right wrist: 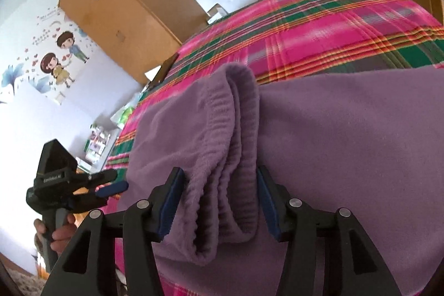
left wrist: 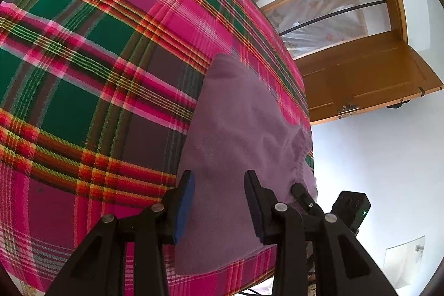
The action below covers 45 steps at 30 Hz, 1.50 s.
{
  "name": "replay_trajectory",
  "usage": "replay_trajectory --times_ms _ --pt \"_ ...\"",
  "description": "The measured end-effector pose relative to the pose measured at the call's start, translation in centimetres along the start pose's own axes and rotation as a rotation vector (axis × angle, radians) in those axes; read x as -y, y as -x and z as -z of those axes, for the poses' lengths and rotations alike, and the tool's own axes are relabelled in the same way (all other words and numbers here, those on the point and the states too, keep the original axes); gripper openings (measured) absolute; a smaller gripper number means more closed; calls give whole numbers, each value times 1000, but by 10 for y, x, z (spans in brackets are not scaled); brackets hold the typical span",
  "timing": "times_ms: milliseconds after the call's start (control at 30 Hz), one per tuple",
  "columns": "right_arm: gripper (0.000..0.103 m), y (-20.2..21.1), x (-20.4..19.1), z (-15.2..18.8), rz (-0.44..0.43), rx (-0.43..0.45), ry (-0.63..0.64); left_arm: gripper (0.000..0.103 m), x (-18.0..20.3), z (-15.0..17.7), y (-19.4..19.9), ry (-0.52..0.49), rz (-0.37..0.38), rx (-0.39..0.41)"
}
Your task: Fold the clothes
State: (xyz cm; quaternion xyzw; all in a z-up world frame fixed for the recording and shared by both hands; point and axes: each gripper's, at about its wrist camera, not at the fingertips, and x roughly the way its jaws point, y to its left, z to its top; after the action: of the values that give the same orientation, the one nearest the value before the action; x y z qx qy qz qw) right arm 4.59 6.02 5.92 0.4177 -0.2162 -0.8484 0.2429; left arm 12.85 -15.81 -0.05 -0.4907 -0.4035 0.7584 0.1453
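Right tool [right wrist: 219, 201] gapes around the ribbed waistband [right wrist: 236, 146]
Left tool [left wrist: 219, 207] open, empty; flatten purple fleece [left wrist: 236, 129] on bed [left wrist: 83, 74] first

Both views are lit by soft, bright daylight; its source cannot be fixed with certainty. White walls [left wrist: 374, 162] are blown out to near-featureless glare. Strong fisheye bending is seen: the plaid cover [left wrist: 91, 68] bulges, the door [left wrist: 369, 68] curves. Dark vignette rings every edge. Slight motion blur is noted on the right-wrist view's far plaid; shadows stay faint.
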Motion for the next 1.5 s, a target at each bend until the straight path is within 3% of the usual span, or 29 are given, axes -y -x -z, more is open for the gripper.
replay_trajectory --times_ms 33,167,267,533,633,733,900,967,1100,1267,1500 --pt "54 -1 0 0 -3 3 -8 38 -1 0 0 2 2 -1" --pt "23 2 -5 2 -20 7 1 38 -2 0 1 4 10 -2" --pt "20 12 -14 1 -48 36 9 38 -2 0 2 5 14 -2" --pt "19 50 -35 -1 -88 115 -13 38 -2 2 4 -1 15 -3" --pt "20 48 -28 3 -40 105 -31 38 -5 3 2 5 10 -12" --pt "20 35 -16 14 90 78 -27 38 -6 5 -1 4 7 -24" --pt "25 27 -13 18 149 59 11 38 -2 5 -5 -11 7 -38" --pt "33 30 -17 15 194 68 43 38 -1 4 -6 -17 9 -45" --pt "35 38 -29 7 271 142 122 38 -4 3 -6 -17 12 -47" --pt "35 31 -36 -23 258 163 186 38 -5 3 -8 -20 12 -57" --pt "34 7 -15 -49 191 83 77 38 -6 0 -10 -21 13 -70"
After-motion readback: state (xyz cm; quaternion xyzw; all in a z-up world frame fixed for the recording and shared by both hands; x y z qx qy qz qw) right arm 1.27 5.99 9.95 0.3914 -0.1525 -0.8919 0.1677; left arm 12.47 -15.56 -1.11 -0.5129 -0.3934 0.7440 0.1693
